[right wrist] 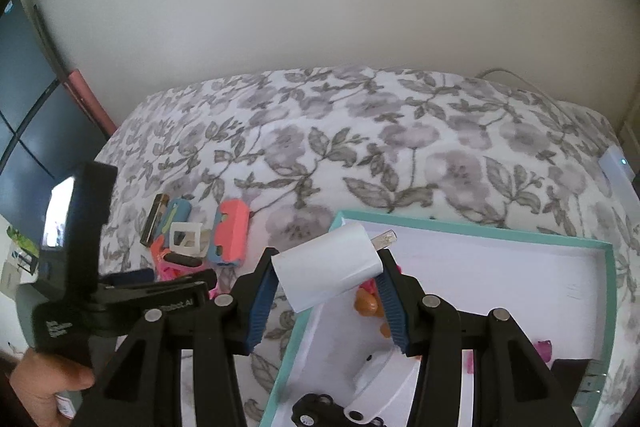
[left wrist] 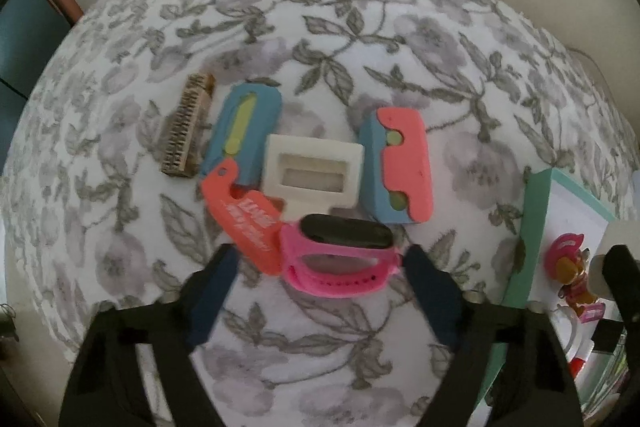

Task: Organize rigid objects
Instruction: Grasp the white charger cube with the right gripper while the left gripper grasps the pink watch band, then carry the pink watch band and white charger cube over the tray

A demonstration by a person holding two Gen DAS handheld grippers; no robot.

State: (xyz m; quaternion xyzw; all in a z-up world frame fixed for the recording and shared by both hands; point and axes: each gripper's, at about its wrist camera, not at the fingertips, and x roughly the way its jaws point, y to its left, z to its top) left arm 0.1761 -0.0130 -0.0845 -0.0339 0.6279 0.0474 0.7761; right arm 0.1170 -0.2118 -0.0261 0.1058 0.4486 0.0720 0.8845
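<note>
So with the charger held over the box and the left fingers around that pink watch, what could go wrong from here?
1. The right gripper holds the white charger tilted, above the box rim; a release here could drop it on the rim or onto the figure.
2. The left gripper straddles the watch, which touches the orange tag; closing may drag the tag along.

toys (left wrist: 316, 183) on bedspread (left wrist: 360, 27), tray (right wrist: 520, 239) right
</note>
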